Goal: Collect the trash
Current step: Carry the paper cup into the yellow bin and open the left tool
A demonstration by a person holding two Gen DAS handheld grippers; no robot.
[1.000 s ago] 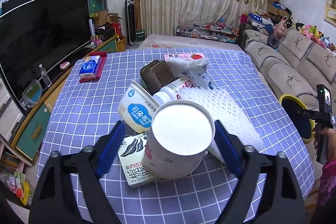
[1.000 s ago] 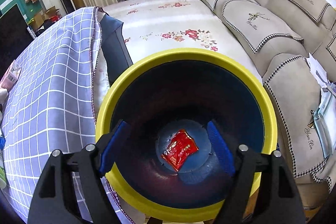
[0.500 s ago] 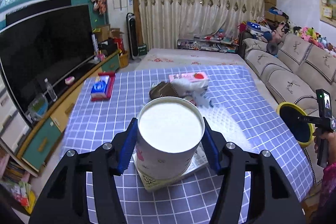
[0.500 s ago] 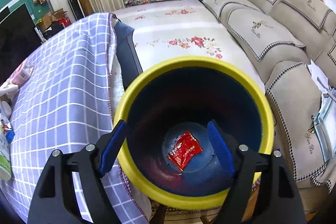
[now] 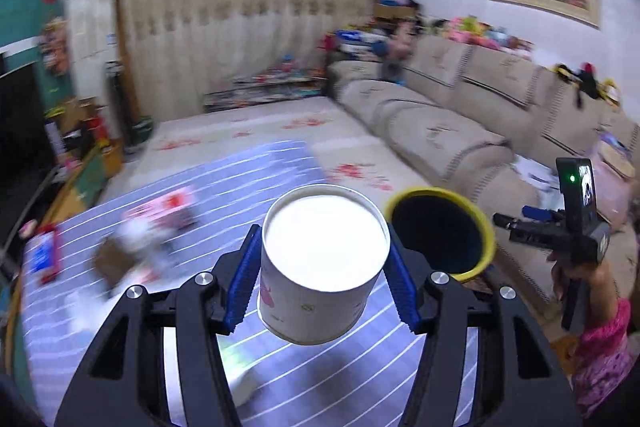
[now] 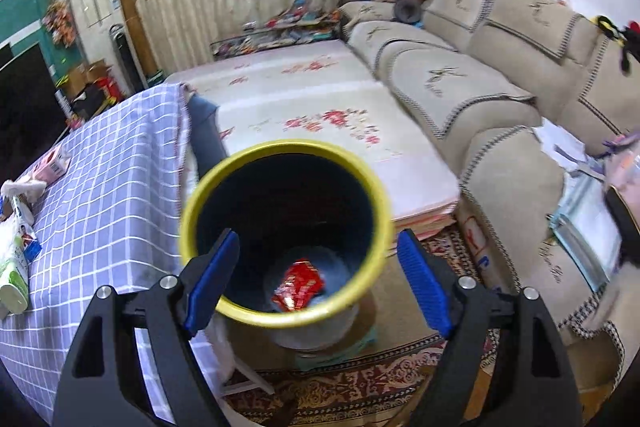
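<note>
My left gripper (image 5: 322, 285) is shut on a white paper cup (image 5: 320, 267) and holds it above the checked tablecloth (image 5: 304, 379), its open mouth toward the camera. The yellow-rimmed dark bin (image 5: 440, 231) stands just right of the cup, beside the table. My right gripper (image 6: 316, 283) is open over the bin (image 6: 284, 239), with its blue pads on either side of the rim. A red wrapper (image 6: 298, 285) lies on the bin's bottom. More trash (image 5: 132, 247) lies blurred on the table at the left.
A beige sofa (image 6: 500, 75) runs along the right. A floral mat (image 6: 304, 115) covers the floor behind the bin. Packets (image 6: 14, 267) lie at the table's left edge. The right hand with its gripper handle (image 5: 568, 227) shows at the right of the left wrist view.
My left gripper closed on the paper cup, lifted it off the pile and swung right toward the bin. My right gripper drew back from the bin.
</note>
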